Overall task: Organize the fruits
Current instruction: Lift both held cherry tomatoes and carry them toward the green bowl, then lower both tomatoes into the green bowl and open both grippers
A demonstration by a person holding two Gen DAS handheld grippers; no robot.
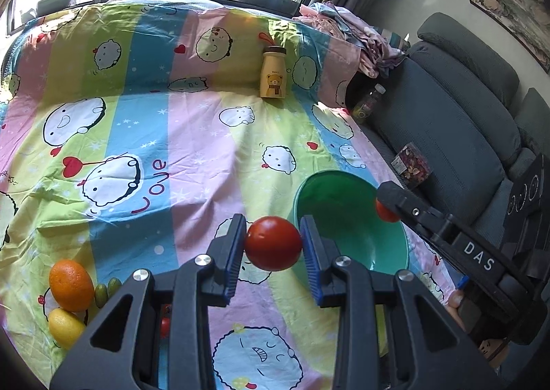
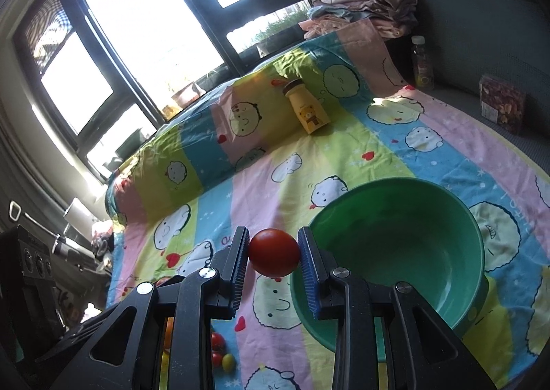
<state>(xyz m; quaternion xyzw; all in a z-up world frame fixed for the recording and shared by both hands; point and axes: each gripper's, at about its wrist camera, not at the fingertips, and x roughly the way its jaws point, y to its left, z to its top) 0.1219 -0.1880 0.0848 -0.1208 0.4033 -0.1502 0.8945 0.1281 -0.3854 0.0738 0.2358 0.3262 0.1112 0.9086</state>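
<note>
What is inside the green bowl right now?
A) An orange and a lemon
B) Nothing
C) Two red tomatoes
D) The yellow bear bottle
B: the green bowl shows only its bare inside, while each gripper, left and right, holds its red tomato beside the rim, not yet dropped in.
</note>
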